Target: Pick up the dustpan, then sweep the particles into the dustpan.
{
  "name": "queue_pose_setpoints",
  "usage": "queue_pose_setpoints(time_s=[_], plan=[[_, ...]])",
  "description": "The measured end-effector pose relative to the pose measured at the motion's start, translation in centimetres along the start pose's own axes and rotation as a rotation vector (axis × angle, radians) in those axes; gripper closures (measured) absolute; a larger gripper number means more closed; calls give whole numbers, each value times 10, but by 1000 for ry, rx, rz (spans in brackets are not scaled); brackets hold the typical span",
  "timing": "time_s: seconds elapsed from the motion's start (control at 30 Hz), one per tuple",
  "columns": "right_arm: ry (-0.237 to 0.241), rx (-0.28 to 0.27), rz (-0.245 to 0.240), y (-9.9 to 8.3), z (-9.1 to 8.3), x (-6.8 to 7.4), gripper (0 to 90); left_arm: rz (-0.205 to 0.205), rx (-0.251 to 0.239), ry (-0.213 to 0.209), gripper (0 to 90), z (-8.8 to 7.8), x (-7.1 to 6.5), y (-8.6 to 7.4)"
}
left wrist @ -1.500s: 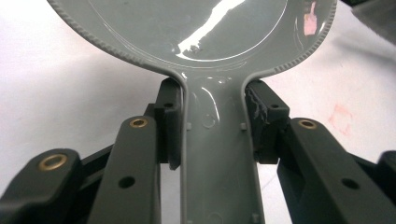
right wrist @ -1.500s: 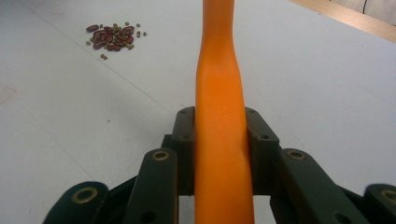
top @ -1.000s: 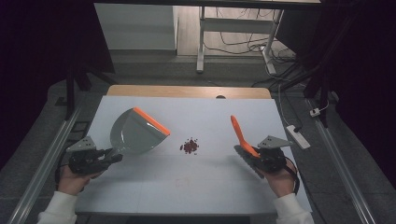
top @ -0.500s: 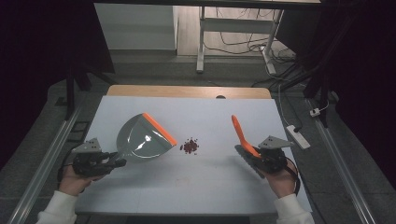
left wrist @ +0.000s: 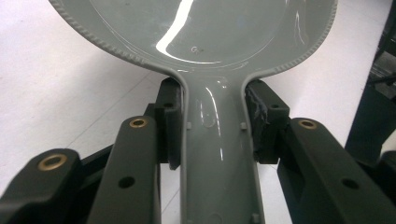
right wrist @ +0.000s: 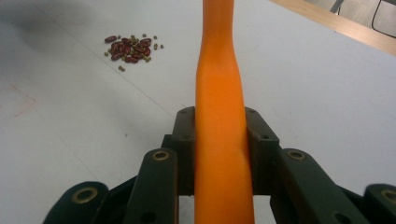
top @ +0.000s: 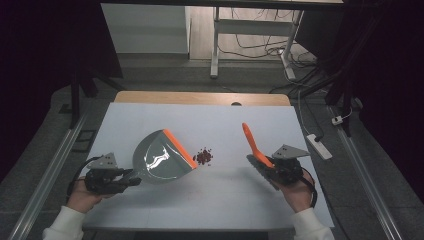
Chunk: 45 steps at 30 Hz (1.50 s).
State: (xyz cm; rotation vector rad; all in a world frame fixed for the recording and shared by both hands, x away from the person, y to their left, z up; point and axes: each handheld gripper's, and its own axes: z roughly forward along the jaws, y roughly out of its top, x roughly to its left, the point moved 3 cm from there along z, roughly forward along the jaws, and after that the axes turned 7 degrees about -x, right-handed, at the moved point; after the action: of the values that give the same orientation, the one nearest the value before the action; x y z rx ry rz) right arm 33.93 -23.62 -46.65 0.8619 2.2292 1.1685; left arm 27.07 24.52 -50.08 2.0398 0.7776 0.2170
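A grey dustpan (top: pixel 159 161) with an orange front lip lies low over the white table, its lip just left of a small pile of dark red beans (top: pixel 203 156). My left gripper (top: pixel 131 181) is shut on the dustpan's handle (left wrist: pixel 217 144); in the left gripper view both pads press its sides. My right gripper (top: pixel 267 167) is shut on an orange handle (top: pixel 251 142) that slants up and away, right of the beans. The right gripper view has the handle (right wrist: pixel 219 93) clamped between the jaws and the beans (right wrist: pixel 130 48) at the upper left. The handle's far end is out of sight.
The white sheet on the table (top: pixel 210 120) ends at a wooden strip (top: pixel 200 97) on the far side. A white power strip (top: pixel 318 145) lies off the right edge. Metal rails run along both sides, and desk legs with cables stand beyond.
The dustpan has tipped down from a raised tilt to lie low, with its orange lip now close to the beans. The right gripper and orange handle have stayed put.
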Motion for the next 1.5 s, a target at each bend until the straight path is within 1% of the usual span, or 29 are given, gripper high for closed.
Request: queue_pose_setpoints(time_s=[0.1, 0.17, 0.3, 0.43, 0.47, 0.5, 0.7, 0.83, 1.03, 1.2, 1.4, 1.5], plan=[[8, -5, -6, 4, 2, 1, 696, 14, 18, -10, 622, 2, -3, 1], [9, -8, -7, 6, 4, 2, 696, 25, 37, -7, 622, 4, -6, 1], [15, -8, -12, 8, 8, 3, 696, 30, 58, -15, 622, 7, -8, 1], [16, -9, -17, 10, 12, 4, 696, 37, 81, -14, 622, 10, -8, -1], [17, -8, -20, 10, 14, 3, 696, 32, 82, -13, 622, 11, -9, -1], [17, -9, -19, 11, 15, 3, 696, 39, 89, -13, 622, 10, -8, -1], [17, -15, -20, 16, 20, 2, 696, 38, 94, -15, 622, 11, -8, -3], [23, -29, -11, 19, 21, 2, 696, 26, 96, -12, 622, 11, -7, -4], [36, -32, -27, 25, 27, 6, 696, 13, 94, -5, 622, 11, -5, -4], [48, -30, -40, 31, 38, 9, 696, 10, 109, -2, 622, 12, -4, -7], [77, -35, -32, 42, 56, 15, 696, 2, 102, 5, 622, 9, -3, -8], [98, -38, -30, 48, 67, 20, 696, 0, 107, 7, 621, 9, -2, -9]])
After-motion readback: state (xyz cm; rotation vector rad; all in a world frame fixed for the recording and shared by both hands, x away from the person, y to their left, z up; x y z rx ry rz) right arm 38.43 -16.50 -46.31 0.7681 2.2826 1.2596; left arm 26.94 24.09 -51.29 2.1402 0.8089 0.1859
